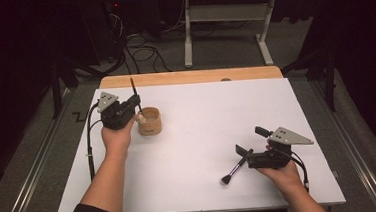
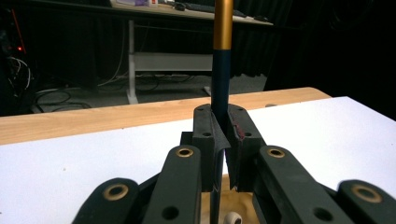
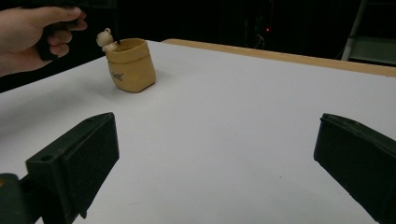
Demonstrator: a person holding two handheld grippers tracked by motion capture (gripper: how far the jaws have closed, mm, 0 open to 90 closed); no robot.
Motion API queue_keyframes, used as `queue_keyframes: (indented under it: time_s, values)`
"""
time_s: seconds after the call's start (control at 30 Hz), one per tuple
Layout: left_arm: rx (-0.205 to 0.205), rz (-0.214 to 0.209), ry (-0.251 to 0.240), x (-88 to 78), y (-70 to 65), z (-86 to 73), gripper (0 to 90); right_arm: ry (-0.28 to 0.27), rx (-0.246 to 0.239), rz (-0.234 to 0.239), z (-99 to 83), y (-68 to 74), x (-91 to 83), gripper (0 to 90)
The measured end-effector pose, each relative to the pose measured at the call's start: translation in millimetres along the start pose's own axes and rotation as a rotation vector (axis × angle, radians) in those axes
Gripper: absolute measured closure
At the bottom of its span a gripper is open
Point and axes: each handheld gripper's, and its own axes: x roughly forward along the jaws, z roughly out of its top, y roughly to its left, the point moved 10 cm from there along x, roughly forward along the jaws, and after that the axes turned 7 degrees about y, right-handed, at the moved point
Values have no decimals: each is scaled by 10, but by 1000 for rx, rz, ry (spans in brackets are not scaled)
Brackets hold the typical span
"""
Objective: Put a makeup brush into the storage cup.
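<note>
My left gripper (image 1: 137, 107) is shut on the dark blue, gold-topped handle of a brush (image 1: 134, 92), which stands nearly upright. In the left gripper view the jaws (image 2: 223, 126) pinch that handle (image 2: 221, 70) directly over the mouth of a small tan pouch (image 2: 233, 203). The pouch (image 1: 149, 121) stands on the white board at back left, with a little white figure (image 3: 105, 37) at its rim. Front right, my right gripper (image 1: 251, 139) stands wide open with nothing between its jaws (image 3: 215, 126). A second brush (image 1: 233, 172) lies on the board beside its nearer jaw.
The white board (image 1: 201, 105) covers a wooden table whose far edge (image 1: 189, 77) shows as a strip. Beyond it are a white desk frame (image 1: 224, 13) and loose cables (image 1: 142, 51) on the floor. The hand holding the left gripper (image 3: 32, 32) is beside the pouch (image 3: 130, 65).
</note>
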Motion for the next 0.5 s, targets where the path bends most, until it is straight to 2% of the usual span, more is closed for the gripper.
queue_keyframes:
  time_s: [0.3, 0.5]
  values:
    - [-24, 10, 21, 11, 91, -139, 833, -6, 5, 4, 9, 2, -5, 9]
    - [-31, 1, 29, 14, 93, -209, 833, -7, 3, 5, 10, 3, -1, 10]
